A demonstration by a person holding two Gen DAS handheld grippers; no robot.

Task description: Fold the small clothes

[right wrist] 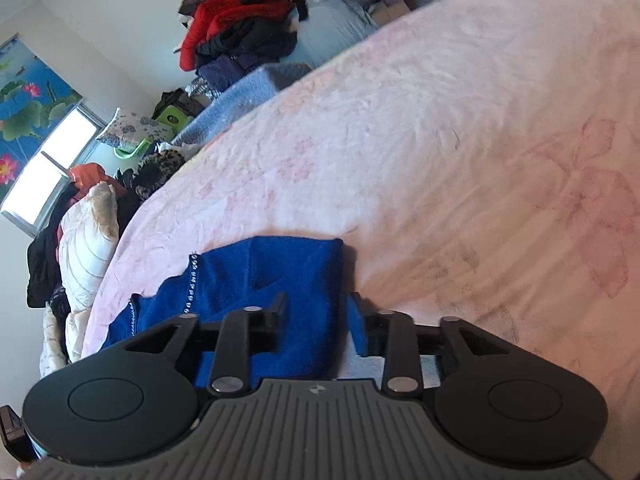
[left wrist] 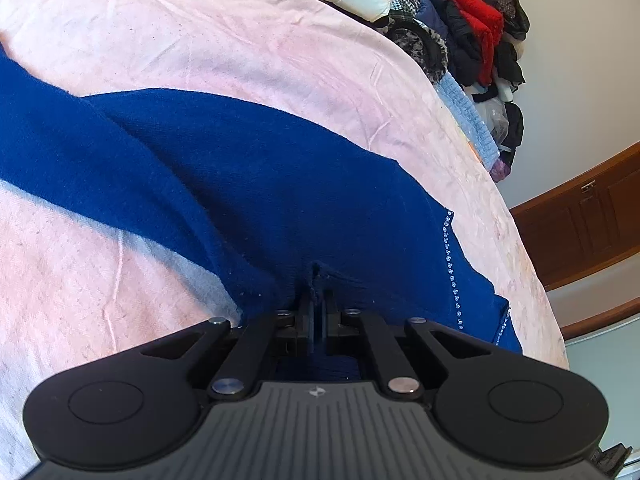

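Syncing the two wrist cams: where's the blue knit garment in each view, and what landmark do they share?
Left wrist: the blue knit garment runs from left edge to lower right, its edge pinched in the left gripper.
Right wrist: it sits lower left of centre, a fold between the right gripper's fingers.
Shared landmark: red jacket on the clothes pile.

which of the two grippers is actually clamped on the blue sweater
The left gripper: its jaws are pinched shut on the blue sweater. The right gripper stands open, with fabric loose between its fingers.
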